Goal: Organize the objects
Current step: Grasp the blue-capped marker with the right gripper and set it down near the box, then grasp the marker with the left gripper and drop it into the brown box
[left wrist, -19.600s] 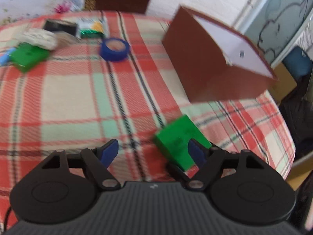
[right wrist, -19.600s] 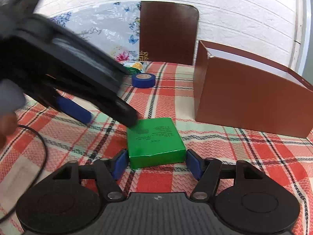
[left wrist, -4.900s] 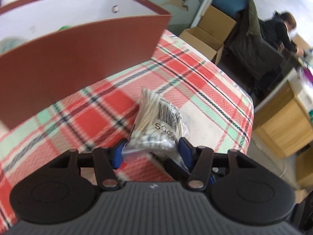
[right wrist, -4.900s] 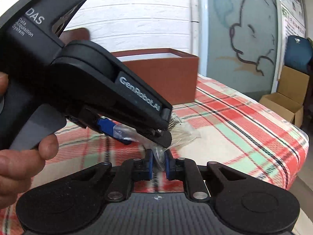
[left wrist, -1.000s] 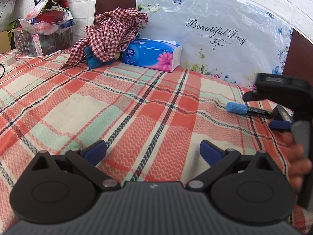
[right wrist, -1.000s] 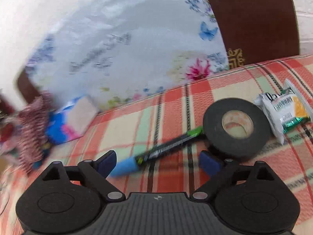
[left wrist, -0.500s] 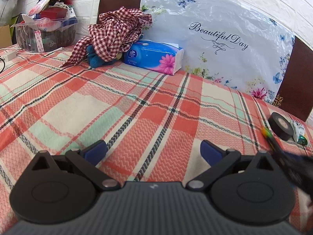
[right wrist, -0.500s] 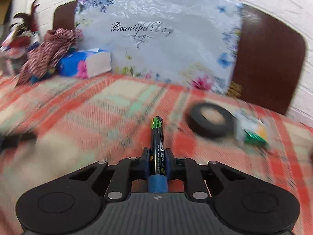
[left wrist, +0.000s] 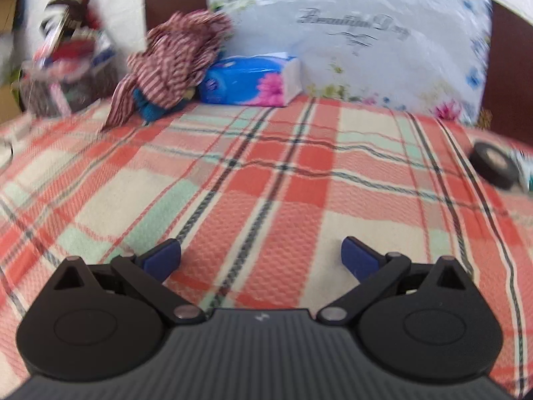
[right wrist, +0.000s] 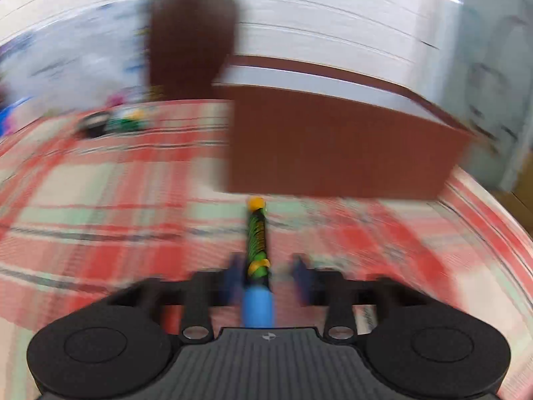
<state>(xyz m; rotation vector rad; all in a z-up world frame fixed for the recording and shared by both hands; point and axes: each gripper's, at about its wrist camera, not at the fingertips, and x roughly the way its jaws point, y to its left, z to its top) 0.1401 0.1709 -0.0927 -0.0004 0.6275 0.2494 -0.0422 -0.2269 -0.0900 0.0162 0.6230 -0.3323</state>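
A: Marker [right wrist: 257,250], blue cap toward the camera, lay along the middle of the right gripper [right wrist: 266,275], tip pointing at the near wall of the brown box [right wrist: 339,153].

B: Clamped?

A: No longer. Half a second back the pads were tight on the barrel; the jaws had just been opening, and the right pad now stood clear of it. Left pad looked close to the barrel, but blur hid whether it touched.

B: Over the box?

A: Not by this view. The marker showed against the plaid tabletop [left wrist: 283,200], short of the box wall. My reading: a release too early, so it would likely land on the cloth beside the box and need a second pick.

B: Left side?

A: Left gripper [left wrist: 261,256] was spread wide with nothing between its pads, hanging over the bare middle of the tabletop. Black tape roll [left wrist: 496,165] and a packet [left wrist: 524,166] remained near the right edge.
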